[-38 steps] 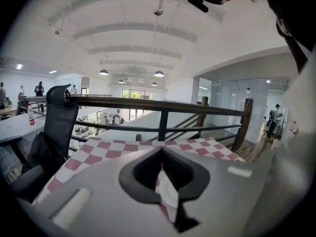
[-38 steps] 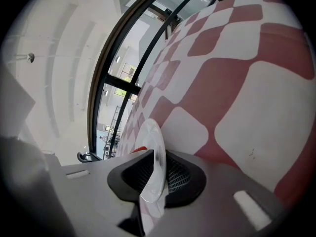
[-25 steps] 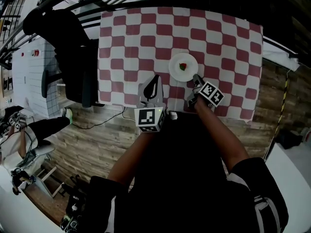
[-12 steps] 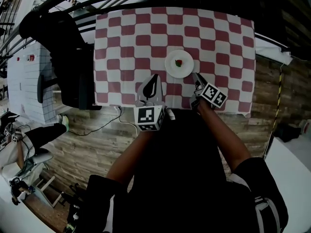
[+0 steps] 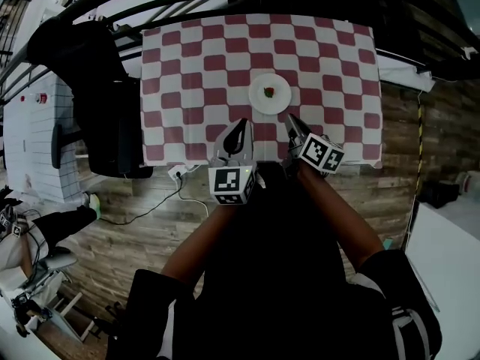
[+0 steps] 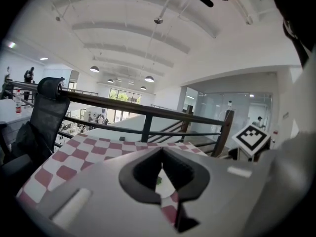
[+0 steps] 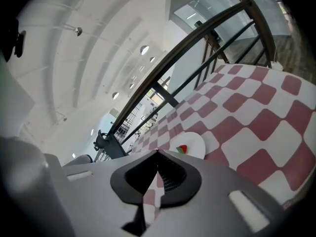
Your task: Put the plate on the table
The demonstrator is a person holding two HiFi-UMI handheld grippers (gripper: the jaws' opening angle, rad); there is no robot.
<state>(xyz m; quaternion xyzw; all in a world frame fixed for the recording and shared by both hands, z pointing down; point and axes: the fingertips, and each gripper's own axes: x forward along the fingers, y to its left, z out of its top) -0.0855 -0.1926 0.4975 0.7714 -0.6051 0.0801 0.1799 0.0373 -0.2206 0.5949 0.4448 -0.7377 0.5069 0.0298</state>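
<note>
item 1: left gripper (image 5: 240, 123), a grey two-jaw tool with a black-and-white marker cube, held low over the near table edge. the jaws are pressed together tip to tip, and nothing is caught between them.

item 2: right gripper (image 5: 289, 120), of the same make, held beside the first over the near edge of the cloth. the jaws are likewise clenched on nothing.

item 3: small round white plate (image 5: 259, 96), found flat on the table at about its middle. it lies near and beyond both sets of tips, between their lines and closer to the right gripper, and is touched by neither. a small red and green piece of food (image 5: 270, 91) is carried near its centre. the placing is judged done.

handling note: the plate is judged stiff, smooth, fairly light and breakable. hold is best taken at the near rim, one jaw above the lip and one below. slipping is to be expected on so smooth a surface, and the plate is to be kept level for the food's sake.

item 4: table under a red-and-white checked cloth (image 5: 187, 66).

item 5: black office chair (image 6: 47, 110), set beside the table's left end.

item 6: dark metal railing (image 6: 148, 111), run along the far side.
</note>
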